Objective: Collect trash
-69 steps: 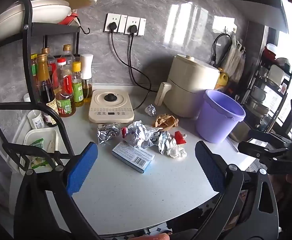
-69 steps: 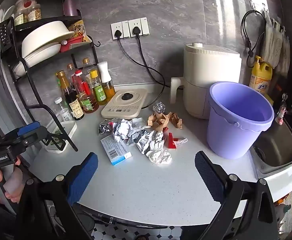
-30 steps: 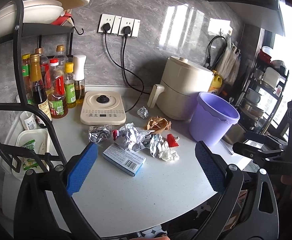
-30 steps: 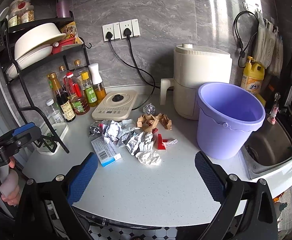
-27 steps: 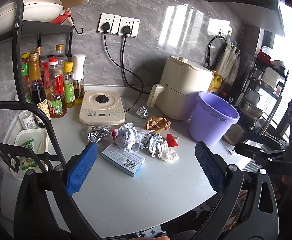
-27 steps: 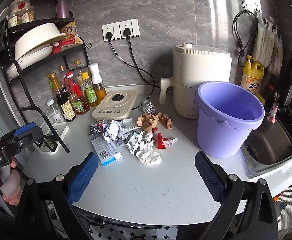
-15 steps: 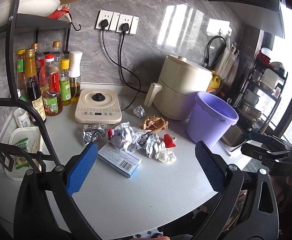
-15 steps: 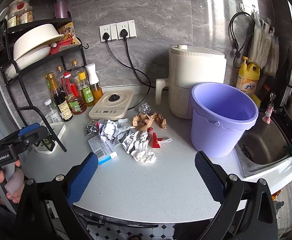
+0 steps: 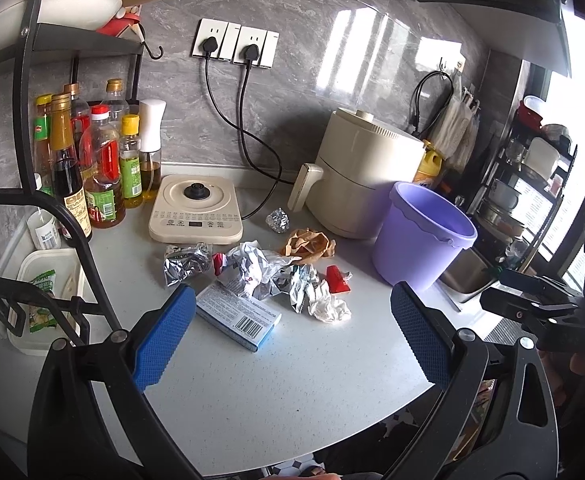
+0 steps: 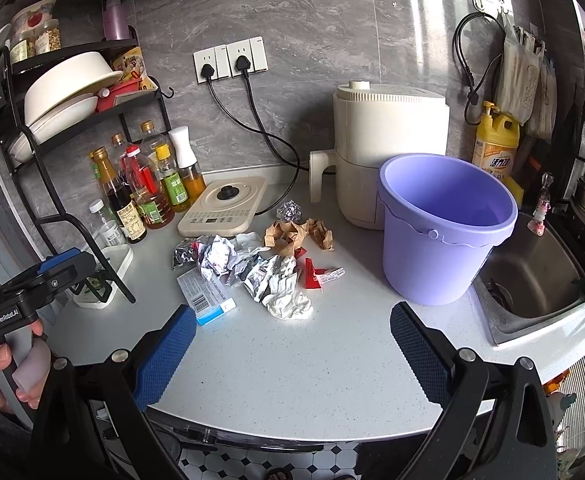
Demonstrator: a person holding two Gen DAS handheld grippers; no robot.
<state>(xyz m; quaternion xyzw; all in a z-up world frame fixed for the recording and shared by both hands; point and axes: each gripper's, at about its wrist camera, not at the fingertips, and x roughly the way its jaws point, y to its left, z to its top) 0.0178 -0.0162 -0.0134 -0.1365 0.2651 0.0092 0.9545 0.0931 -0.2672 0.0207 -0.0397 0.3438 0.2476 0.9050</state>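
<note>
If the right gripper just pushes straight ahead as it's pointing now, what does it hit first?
Most likely the crumpled white paper at the near edge of the trash pile. The open right gripper has bare counter before that. Depth is uncertain in the fisheye view.

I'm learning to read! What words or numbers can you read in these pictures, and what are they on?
"GenRobot.AI": white letters on the black body of the left gripper, seen from the right wrist view.
Blue and white box: a barcode and rows of print, too small to read.
Yellow detergent bottle: big characters on the label, too blurred to read.
Sauce bottles: labels too small to read.
Induction cooker: panel markings too small to read.
</note>
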